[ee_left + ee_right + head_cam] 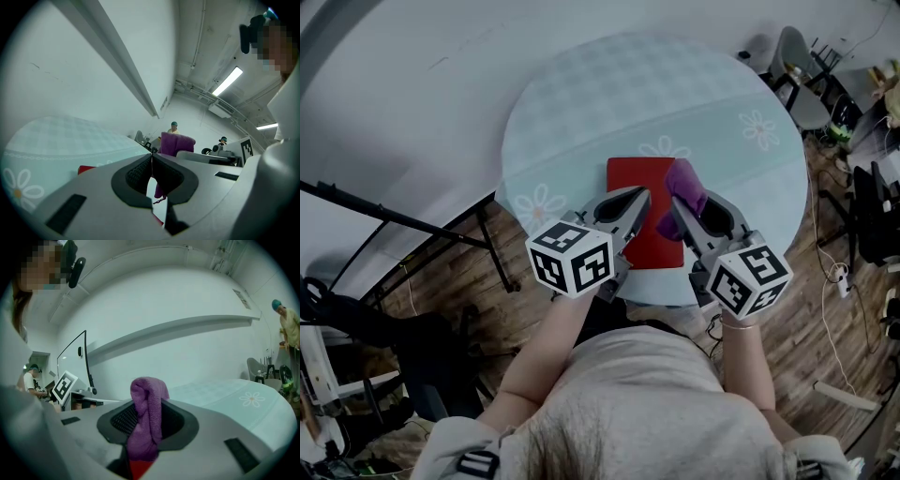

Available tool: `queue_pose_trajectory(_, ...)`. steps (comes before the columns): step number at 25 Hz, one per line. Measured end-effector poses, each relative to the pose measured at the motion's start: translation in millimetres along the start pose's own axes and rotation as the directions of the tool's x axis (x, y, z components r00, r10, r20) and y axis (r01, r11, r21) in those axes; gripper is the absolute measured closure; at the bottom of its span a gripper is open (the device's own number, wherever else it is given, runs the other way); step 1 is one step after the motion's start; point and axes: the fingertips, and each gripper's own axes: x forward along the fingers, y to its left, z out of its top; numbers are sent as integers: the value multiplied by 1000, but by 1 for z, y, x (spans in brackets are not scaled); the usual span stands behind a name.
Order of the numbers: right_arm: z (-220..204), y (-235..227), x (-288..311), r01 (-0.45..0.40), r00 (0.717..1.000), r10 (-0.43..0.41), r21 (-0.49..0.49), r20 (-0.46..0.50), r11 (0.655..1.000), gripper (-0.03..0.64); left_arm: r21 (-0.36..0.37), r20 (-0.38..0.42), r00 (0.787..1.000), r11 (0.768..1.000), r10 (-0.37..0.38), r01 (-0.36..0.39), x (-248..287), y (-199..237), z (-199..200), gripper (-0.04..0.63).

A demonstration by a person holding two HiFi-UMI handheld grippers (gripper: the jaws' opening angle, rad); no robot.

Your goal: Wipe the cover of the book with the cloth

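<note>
A red book [637, 173] lies on the near part of the round table [581, 112], which wears a pale checked cover with daisy prints. My right gripper [673, 208] is shut on a purple cloth [686, 190] over the book's right edge. In the right gripper view the cloth [147, 418] bulges up between the jaws of the right gripper [147, 404], with a strip of the book [139, 470] below. My left gripper [645, 194] hangs over the book's left half. Its tips meet, holding nothing, in the left gripper view [151, 155], where the cloth [174, 144] shows beyond them.
The table's near edge runs just below the book. Grey chairs [797, 80] stand at the far right, and a black stand [394, 220] leans at the left over wooden floor with cables. People [174, 126] stand far behind; another person [288, 329] is at the right.
</note>
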Motion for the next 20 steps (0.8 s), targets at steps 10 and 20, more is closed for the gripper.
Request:
queue_pose_trajectory(10,-5,5,0,-31,999,31,-13,-18,999,492,-4,-10,1000,1000,0,0,3,2,-3,575)
queue_pose_trajectory(20,-7,-1,0,-9,1000,9,-21,-22,1000,492,-2,-15,1000,1000,-12,12,5,3,-3,575)
